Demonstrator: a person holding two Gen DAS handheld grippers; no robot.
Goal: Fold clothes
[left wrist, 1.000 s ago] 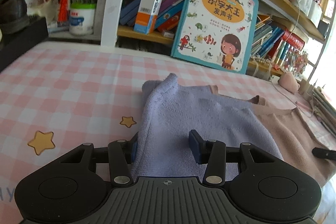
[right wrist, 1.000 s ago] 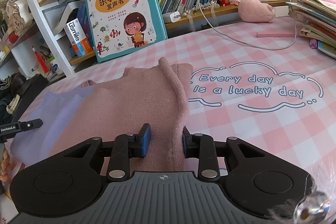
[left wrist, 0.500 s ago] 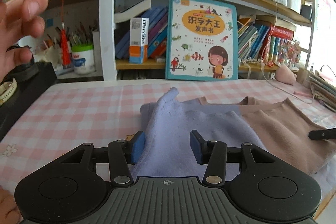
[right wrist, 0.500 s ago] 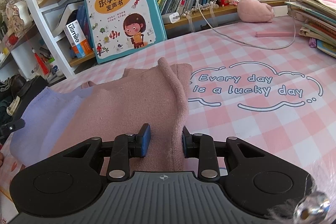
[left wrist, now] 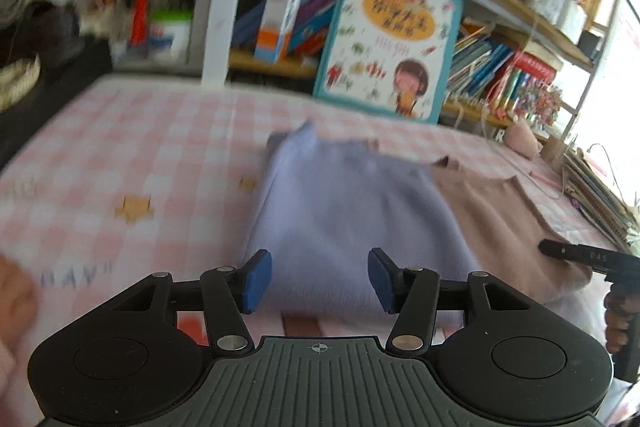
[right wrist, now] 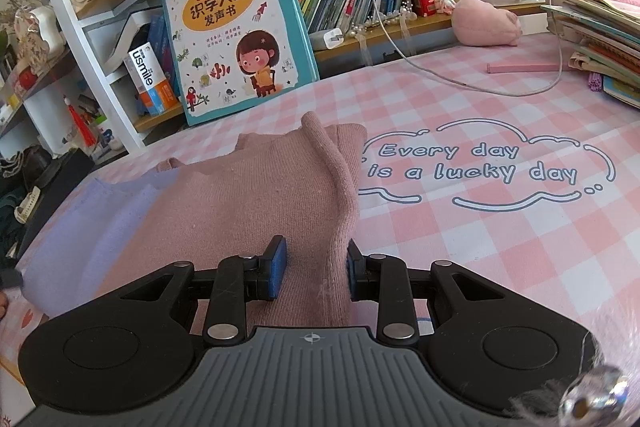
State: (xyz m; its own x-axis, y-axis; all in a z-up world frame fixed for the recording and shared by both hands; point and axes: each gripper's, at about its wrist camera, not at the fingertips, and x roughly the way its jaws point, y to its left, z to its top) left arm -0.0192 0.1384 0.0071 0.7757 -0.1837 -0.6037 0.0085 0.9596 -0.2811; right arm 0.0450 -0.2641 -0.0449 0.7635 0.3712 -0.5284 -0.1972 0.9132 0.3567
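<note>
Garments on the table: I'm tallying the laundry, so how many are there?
2. A lavender garment lies ahead of the left gripper; a pink sweater lies beside it, overlapping its edge, running between the right gripper's fingers. Others may lie out of view.

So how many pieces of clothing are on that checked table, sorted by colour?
Lavender garment: 1
Dusty pink garment: 1
Total: 2, lying side by side, edges overlapping. The left gripper is open over the lavender one; the right gripper has its jaws either side of a ridge of the pink one.
</note>
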